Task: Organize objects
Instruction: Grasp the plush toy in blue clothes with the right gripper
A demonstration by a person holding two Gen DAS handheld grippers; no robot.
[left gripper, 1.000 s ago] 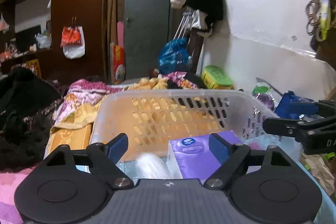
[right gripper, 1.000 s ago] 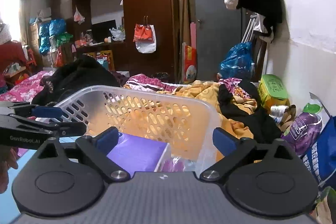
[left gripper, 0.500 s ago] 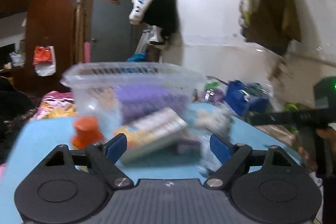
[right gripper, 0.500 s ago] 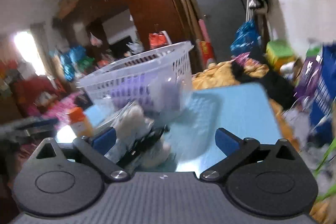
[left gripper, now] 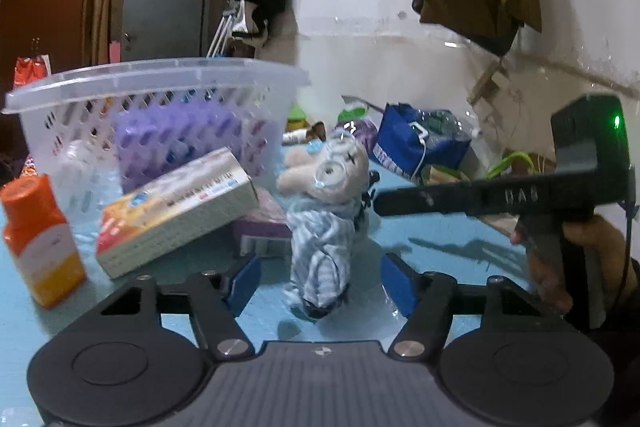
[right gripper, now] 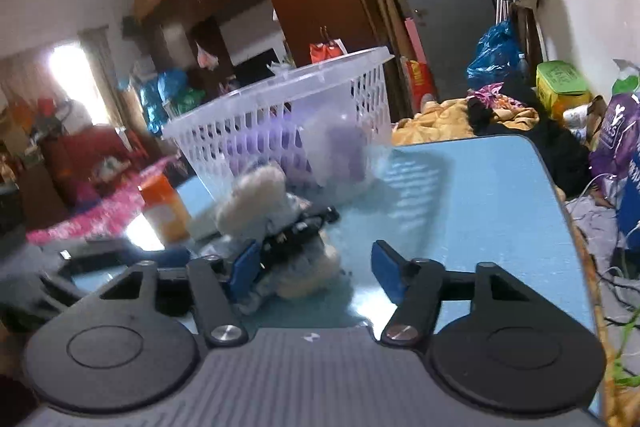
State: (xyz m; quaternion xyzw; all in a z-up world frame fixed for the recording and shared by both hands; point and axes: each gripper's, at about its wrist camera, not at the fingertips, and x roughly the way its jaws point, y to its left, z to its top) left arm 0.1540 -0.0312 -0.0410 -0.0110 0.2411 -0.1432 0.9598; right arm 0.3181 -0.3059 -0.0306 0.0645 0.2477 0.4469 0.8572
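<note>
- Left gripper (left gripper: 320,279): jaws have just been closing but stand apart; the bear's (left gripper: 326,211) striped lower half sits between them, neither pad touching it.
- Right gripper (right gripper: 310,273): jaws have also just been closing and remain apart; the bear (right gripper: 260,203) lies at its left pad, contact too blurred to tell.
- Left of the left gripper on the blue counter (left gripper: 440,247): a box (left gripper: 180,211) leaning on a purple pack (left gripper: 260,223), and an orange bottle (left gripper: 38,235).
- Beyond them stands the basket (left gripper: 160,107), already holding a purple pack and something pale.
- Judgement: partly done; the bear, box, bottle and outer pack are left to be stowed.
</note>
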